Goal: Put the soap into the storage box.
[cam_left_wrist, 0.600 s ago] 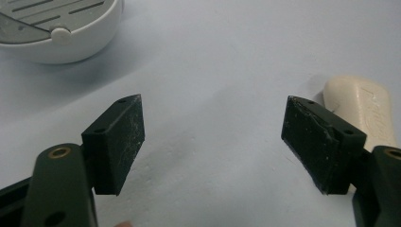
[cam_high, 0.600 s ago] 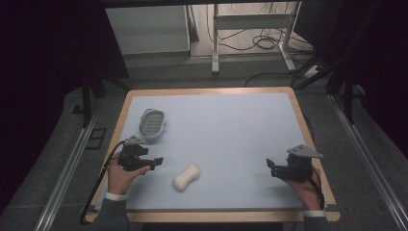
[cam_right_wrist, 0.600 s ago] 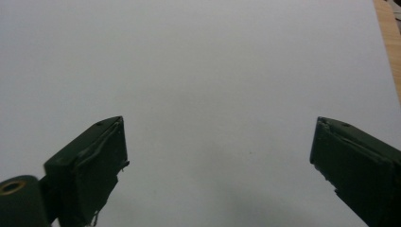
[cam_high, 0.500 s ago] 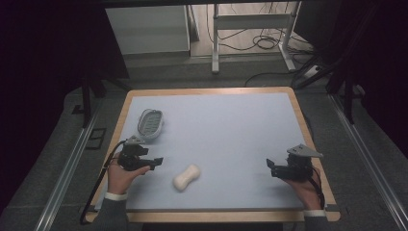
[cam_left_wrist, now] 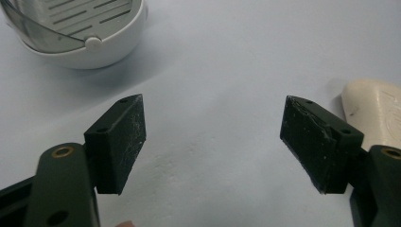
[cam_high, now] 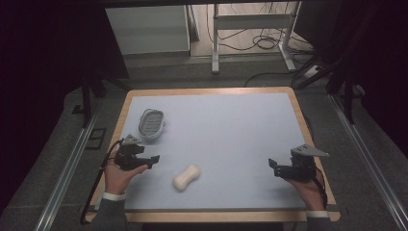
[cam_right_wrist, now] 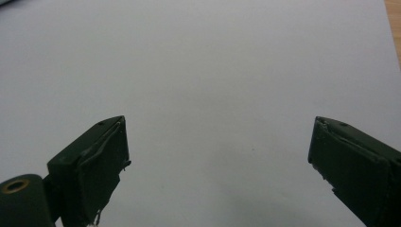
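Well, soap bar (cam_high: pixel 186 176) (left tool (cam_high: pixel 155 159) beside)

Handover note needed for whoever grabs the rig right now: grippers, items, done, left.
Left gripper: open, holding nothing, low over the table between the soap dish and the soap.
Right gripper: open, holding nothing, near the table's right edge, far from both items.
Soap dish: white, slatted insert, far left of the table, nothing in it.
Soap: cream bar lying on the table, just right of the left gripper, untouched.
Done: nothing gripped yet.
Left: probably grasp the soap with the left gripper and set it in the dish.
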The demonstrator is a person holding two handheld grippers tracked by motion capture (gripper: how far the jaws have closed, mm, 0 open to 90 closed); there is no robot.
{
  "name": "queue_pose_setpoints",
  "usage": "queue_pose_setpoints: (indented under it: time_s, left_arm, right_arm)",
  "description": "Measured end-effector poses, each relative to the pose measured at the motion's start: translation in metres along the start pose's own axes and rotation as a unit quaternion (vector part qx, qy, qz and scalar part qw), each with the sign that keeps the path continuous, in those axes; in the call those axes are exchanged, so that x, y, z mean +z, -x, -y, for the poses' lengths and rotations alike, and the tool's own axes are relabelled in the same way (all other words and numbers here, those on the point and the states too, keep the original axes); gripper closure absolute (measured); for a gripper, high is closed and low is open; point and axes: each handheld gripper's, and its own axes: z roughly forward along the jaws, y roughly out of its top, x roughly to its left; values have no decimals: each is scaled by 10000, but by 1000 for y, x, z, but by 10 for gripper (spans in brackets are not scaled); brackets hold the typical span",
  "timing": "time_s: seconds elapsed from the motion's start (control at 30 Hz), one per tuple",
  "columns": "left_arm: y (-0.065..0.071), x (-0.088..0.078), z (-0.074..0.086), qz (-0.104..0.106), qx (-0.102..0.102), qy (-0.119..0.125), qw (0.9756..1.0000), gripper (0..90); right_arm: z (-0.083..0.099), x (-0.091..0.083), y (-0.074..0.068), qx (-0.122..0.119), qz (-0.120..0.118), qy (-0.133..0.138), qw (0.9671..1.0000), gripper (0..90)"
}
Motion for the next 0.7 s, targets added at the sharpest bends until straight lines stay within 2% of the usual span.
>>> queue_pose_setpoints:
  time_s: [0.13, 0.3, 0.43, 0.57, 0.7]
  left_arm:
    - [1, -2, 0, -66, -10, 3, 10000, 239]
    - [10, -5, -2, -181, 58, 111, 9998, 244]
    - [16, -6, -5, -92, 160, 28, 9998, 240]
    - [17, -9, -7, -102, 212, 2, 9997, 239]
    - [19, -19, -15, -8, 352, -22, 9994, 237]
  right_arm:
    - [1, 0, 3, 91, -40, -23, 9999, 63]
    - [3, -3, 6, 122, -59, 7, 9999, 73]
    - [4, -6, 7, 78, -50, 45, 9999, 76]
    - [4, -8, 8, 38, -43, 59, 10000, 76]
    - [4, -9, 11, 51, 17, 74, 10000, 76]
